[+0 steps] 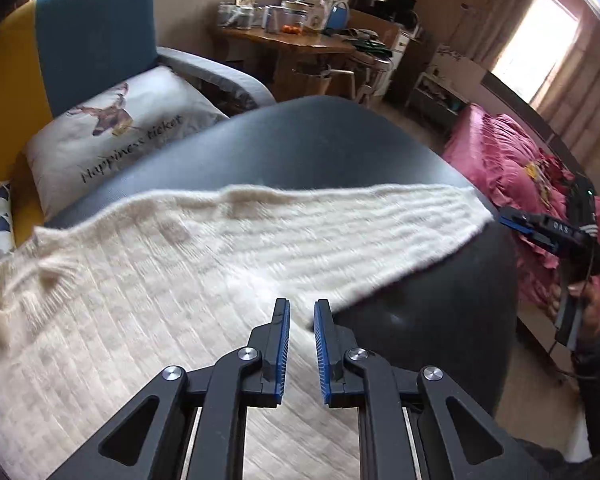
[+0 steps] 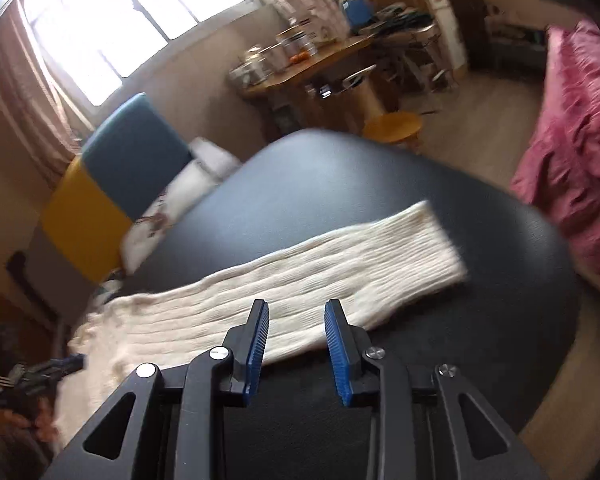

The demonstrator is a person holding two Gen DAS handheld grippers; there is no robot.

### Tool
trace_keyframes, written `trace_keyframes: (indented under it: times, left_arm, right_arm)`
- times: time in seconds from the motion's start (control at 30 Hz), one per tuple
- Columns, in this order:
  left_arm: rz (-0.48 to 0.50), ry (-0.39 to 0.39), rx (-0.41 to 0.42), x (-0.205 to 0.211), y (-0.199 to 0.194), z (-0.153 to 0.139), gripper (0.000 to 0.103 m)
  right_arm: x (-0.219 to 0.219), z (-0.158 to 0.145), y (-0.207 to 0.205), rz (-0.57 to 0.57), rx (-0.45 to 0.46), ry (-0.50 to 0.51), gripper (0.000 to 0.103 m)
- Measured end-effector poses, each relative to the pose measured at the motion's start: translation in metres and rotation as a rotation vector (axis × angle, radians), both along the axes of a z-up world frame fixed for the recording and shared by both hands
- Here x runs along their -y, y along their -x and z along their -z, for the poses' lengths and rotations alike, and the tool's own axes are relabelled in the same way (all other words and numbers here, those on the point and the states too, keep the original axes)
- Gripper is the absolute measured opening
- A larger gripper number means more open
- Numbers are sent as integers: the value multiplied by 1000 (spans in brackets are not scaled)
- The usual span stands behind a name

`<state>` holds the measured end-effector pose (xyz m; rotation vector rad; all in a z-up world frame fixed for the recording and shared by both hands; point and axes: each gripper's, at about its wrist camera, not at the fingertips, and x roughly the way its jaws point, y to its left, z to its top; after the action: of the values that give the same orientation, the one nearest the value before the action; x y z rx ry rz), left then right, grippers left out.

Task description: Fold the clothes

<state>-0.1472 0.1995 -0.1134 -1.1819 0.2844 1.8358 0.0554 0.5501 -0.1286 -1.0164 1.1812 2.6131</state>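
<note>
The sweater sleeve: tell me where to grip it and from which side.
Probably grip the sleeve at its free cuff end. It lies flat and stretched across the dark table, cuff towards the pink bedspread. Come in low from that side with the open right gripper, one finger sliding under the edge.

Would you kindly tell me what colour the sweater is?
Cream white, with a ribbed knit; the sweater shows best in the left wrist view.
</note>
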Motion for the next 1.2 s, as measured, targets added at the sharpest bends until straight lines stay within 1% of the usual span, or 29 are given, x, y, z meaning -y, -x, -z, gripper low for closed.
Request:
trace_keyframes:
  times: [0.03,0.07,0.13,0.17,0.2,0.23,0.27,0.3,0.33,0.4,0.43,0.47,0.5,0.53,0.57,0.63,0.67,0.7,0.73,0.77,0.87,0.9,0.93,0.97,1.0,1.07,1.13,1.17,1.2]
  left_arm:
    - [11,7,23,-3,-10,4,13]
    - [22,14,46,-7,-20,9,14]
    - [44,27,92,-14,-41,18,17]
    - [53,35,112,-17,-50,22,20]
    - [55,45,116,-22,-56,26,23]
    - [54,72,96,-27,-60,30,31]
    - [42,123,60,-31,-66,36,36]
    - [33,171,37,-34,-69,43,36]
    - [25,207,13,-36,-73,50,36]
    - [12,189,-35,-33,-80,53,33]
    - [0,181,-42,-30,-81,53,24]
    - [-18,155,-14,-26,-78,54,13]
    - [-36,129,15,-22,-75,54,10]
    - [-55,97,51,-17,-70,55,8]
    - [-80,43,116,-8,-63,58,6]
    - [-127,-65,245,9,-50,64,5]
    - [-147,-110,301,18,-45,68,5]
    - [-165,-155,353,27,-41,72,5]
    - [-175,-193,390,33,-38,75,5]
    - [-177,-229,420,38,-38,76,5]
    - [-182,-335,507,51,-37,82,5]
    - [-182,-351,521,53,-37,83,5]
    - [-181,-360,529,55,-37,85,5]
    - [-179,-369,539,56,-38,87,5]
    - [-173,-382,551,57,-38,88,5]
    - [-161,-399,564,59,-38,90,5]
    - [-148,-403,563,58,-38,89,5]
    - [-139,-403,560,57,-39,88,5]
    - [-128,-399,552,56,-40,87,5]
  right_arm:
    - [14,5,9,-73,-17,91,31]
    - [29,10,20,-119,-15,140,31]
    - [61,20,41,-202,-6,225,31]
    - [74,21,52,-222,2,224,31]
    - [87,21,60,-234,14,186,31]
    - [97,21,71,-245,36,140,31]
    - [106,21,82,-256,60,94,31]
    - [112,24,94,-264,97,52,31]
    - [115,30,104,-262,155,-8,31]
    - [117,45,120,-252,269,-140,30]
    - [115,50,124,-259,262,-169,26]
    - [111,52,125,-254,241,-167,25]
    - [106,54,124,-237,235,-135,23]
    - [99,54,120,-217,221,-83,23]
    - [93,55,116,-196,204,-29,25]
    - [85,54,103,-173,161,66,27]
    - [87,53,98,-193,129,129,33]
    - [90,53,95,-233,90,211,34]
    - [98,53,93,-286,62,299,34]
    - [106,57,95,-299,66,343,35]
    - [133,71,100,-316,96,451,43]
    - [142,76,102,-322,106,487,46]
    - [149,81,107,-293,125,489,46]
    - [153,81,112,-262,123,476,46]
    - [157,78,117,-236,92,466,46]
    - [167,76,135,-193,63,411,46]
    - [176,73,152,-206,54,347,46]
    - [177,69,156,-204,31,329,43]
    - [175,60,156,-200,-36,343,39]
